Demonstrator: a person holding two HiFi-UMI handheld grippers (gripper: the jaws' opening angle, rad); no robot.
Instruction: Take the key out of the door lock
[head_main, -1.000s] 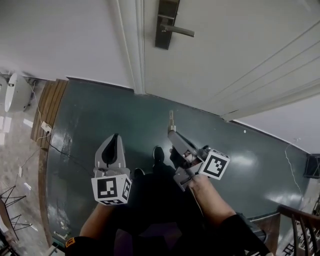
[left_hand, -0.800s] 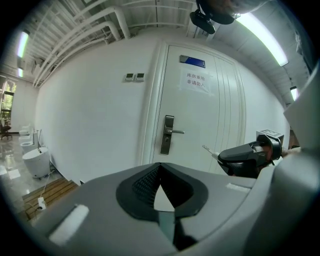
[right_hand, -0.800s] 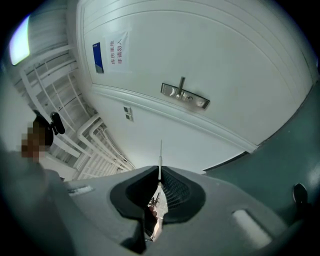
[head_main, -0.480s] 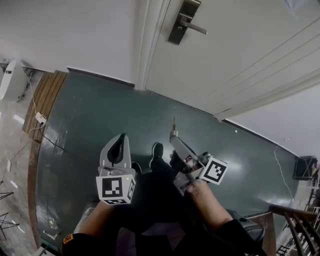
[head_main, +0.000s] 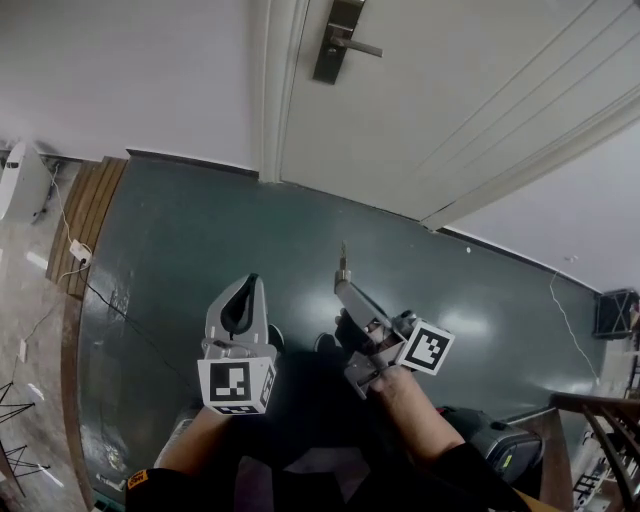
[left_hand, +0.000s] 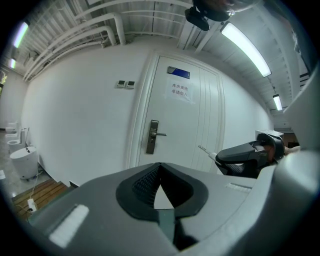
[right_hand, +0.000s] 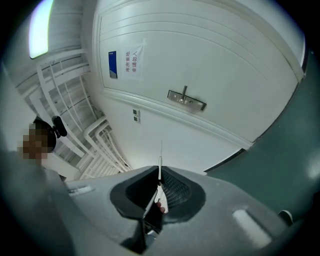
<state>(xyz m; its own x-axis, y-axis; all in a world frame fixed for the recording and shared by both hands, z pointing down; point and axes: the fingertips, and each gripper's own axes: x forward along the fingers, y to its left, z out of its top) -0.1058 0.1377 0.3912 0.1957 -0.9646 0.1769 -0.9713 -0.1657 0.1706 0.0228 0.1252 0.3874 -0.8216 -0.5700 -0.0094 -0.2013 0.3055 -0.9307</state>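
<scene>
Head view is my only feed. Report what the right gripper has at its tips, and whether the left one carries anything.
Observer: The right gripper is clamped on a thin silver metal key, its blade pointing out past the tips.
Operator: Now the left.
Observer: The left gripper is closed, nothing between its jaws.
Operator: Describe the door above the handle.
Observer: The white door carries a small blue plate and a white paper notice above its dark metal lever handle.

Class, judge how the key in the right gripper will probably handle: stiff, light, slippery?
The key looks thin and straight, probably metal, so likely stiff and light. Only its end sits in the right gripper, the blade sticking out, so it might pivot or slip if knocked.
</scene>
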